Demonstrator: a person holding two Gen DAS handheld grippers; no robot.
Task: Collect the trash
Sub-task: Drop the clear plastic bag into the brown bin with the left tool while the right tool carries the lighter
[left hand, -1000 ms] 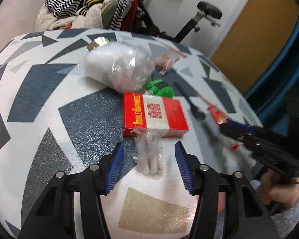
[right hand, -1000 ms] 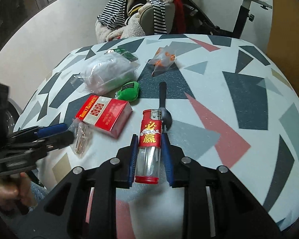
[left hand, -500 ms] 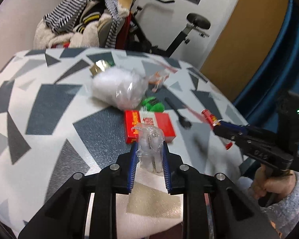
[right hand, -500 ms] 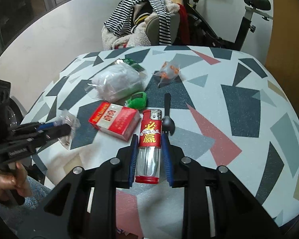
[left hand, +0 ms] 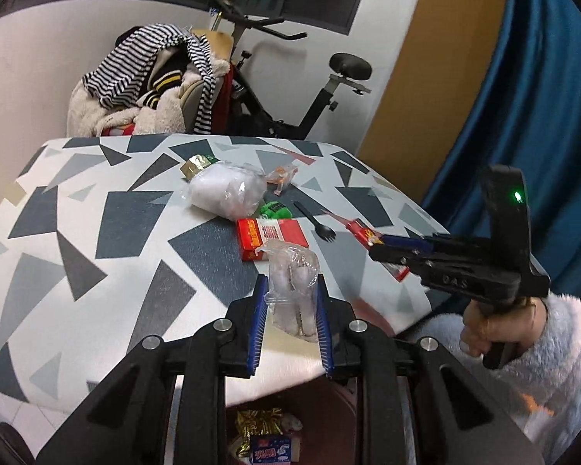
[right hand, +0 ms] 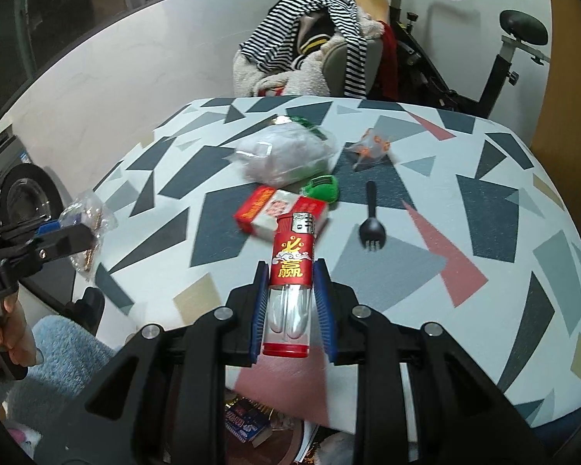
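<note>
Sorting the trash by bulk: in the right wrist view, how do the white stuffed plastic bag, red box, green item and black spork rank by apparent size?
1. white stuffed plastic bag
2. red box
3. and 4. black spork and green item: too alike to rank; the spork is longer but thin, and the green item is partly hidden behind the box.

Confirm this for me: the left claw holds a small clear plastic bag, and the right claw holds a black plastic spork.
Not quite. The left claw does hold the small clear plastic bag, but the right claw holds a red lighter, as the right wrist view shows. The black plastic spork lies on the table, untouched.
</note>
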